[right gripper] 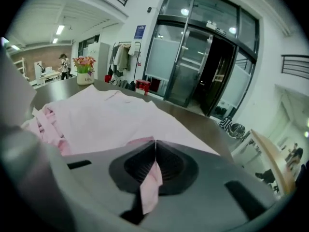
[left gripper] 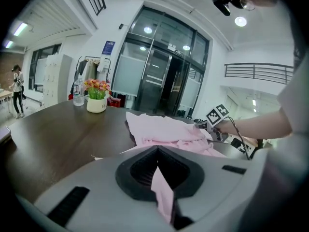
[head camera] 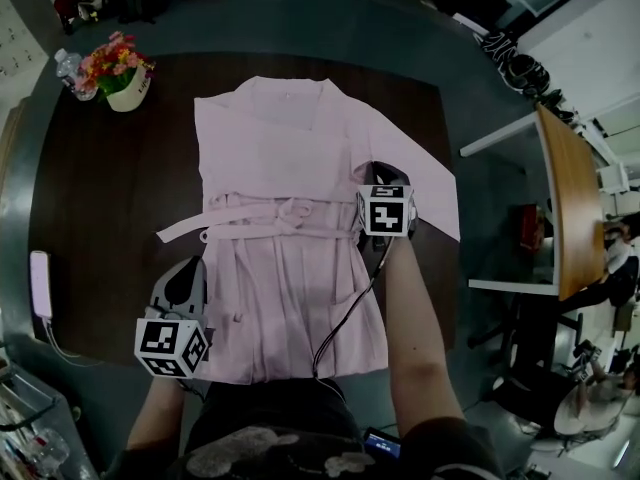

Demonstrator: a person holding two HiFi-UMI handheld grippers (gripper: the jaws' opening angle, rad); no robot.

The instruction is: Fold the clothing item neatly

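Dark table [head camera: 100, 218] with flowerpot [head camera: 127, 90] bears pink dress [head camera: 290, 168], left gripper [head camera: 190, 273] and right gripper [head camera: 388, 173] both pinching its cloth.

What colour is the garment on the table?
Pale pink; the garment shows best in the head view.

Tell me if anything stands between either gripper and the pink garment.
Nothing visible does. The left gripper and the right gripper are each shut on a pinch of the pink garment.
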